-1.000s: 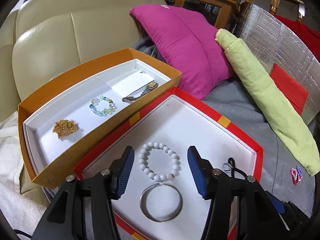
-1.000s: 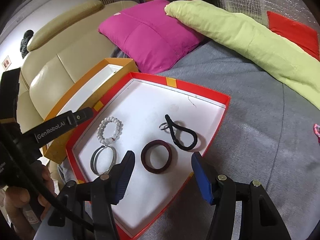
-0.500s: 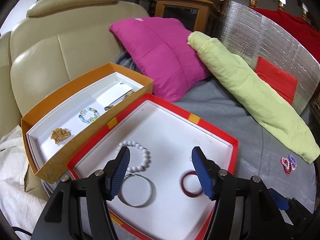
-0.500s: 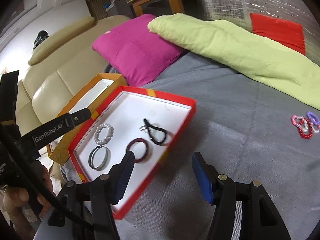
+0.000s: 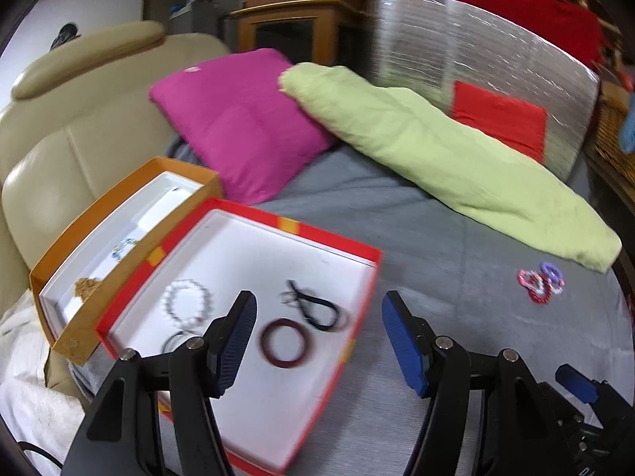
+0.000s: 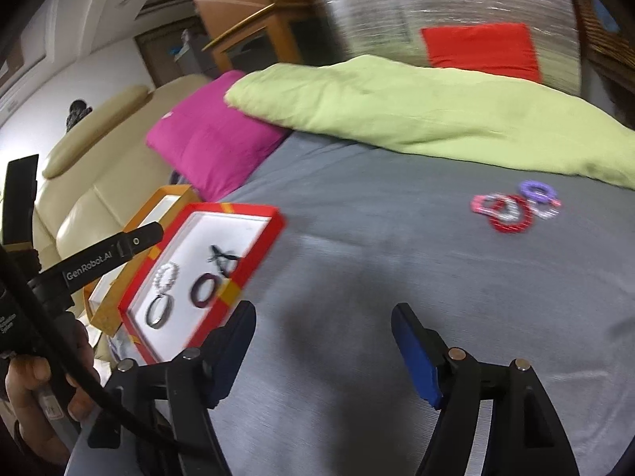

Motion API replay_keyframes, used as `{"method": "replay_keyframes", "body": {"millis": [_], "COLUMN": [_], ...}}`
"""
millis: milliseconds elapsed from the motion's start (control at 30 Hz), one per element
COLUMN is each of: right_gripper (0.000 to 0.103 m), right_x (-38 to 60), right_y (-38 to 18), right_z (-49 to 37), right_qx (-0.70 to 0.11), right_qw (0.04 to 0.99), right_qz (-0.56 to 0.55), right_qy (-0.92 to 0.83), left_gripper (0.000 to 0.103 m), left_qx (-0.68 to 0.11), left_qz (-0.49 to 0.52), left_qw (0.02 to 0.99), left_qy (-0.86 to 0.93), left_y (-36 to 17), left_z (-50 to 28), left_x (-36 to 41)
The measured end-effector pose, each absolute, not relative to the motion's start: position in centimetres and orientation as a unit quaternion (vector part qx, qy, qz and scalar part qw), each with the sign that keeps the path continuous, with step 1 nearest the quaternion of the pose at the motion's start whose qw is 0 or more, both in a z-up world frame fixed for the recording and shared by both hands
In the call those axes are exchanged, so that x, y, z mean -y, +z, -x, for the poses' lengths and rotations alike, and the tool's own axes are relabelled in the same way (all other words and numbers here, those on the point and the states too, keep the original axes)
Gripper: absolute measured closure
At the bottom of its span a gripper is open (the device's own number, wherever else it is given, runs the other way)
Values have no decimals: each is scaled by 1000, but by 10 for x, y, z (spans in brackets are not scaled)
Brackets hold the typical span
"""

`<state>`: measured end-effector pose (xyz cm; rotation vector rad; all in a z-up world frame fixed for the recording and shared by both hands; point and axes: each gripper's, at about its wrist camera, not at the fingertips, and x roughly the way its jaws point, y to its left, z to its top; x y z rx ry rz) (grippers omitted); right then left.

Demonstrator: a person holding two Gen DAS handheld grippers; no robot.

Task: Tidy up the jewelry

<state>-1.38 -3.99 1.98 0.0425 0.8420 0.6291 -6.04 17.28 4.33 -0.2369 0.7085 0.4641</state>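
A red box (image 5: 359,252) (image 6: 254,238) with a white inside holds a white bead bracelet (image 5: 186,303) (image 6: 166,275), a silver bangle (image 6: 160,310), a dark red bangle (image 5: 286,343) (image 6: 204,289) and a black cord (image 5: 313,307) (image 6: 224,258). An orange box (image 5: 131,260) (image 6: 174,191) beside it holds a gold piece (image 5: 88,287) and a coloured bead bracelet (image 5: 124,246). A small heap of red, pink and purple bracelets (image 6: 514,206) (image 5: 540,281) lies loose on the grey cover. My left gripper (image 5: 319,341) is open above the red box's right edge. My right gripper (image 6: 323,353) is open over bare grey cover.
A magenta cushion (image 5: 238,119) and a long green pillow (image 5: 436,158) lie at the back of the grey cover (image 6: 397,277). A beige leather sofa (image 5: 79,127) stands at the left. A silver foil panel (image 5: 496,67) with a red patch stands behind.
Both grippers have pulled back and swung right, away from the red box. The loose bracelets on the grey cover have come closer in both views. Both stay open and empty.
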Motion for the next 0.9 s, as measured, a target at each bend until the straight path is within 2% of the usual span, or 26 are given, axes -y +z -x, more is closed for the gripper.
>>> {"method": "replay_keyframes", "body": {"millis": [500, 900], "right_gripper": [27, 27], "right_x": [158, 183], "right_y": [-3, -30], "right_z": [-8, -27], "right_qx": [-398, -410], "right_qw": [885, 891], "right_qz": [-96, -112], "right_qy": [222, 163], "left_gripper": [36, 36], "left_qx": [-382, -411], "left_qz": [37, 22], "left_qw": [912, 903], "left_qy": [148, 123], "left_y": [10, -24], "left_z": [5, -15], "left_x": [-68, -51]}}
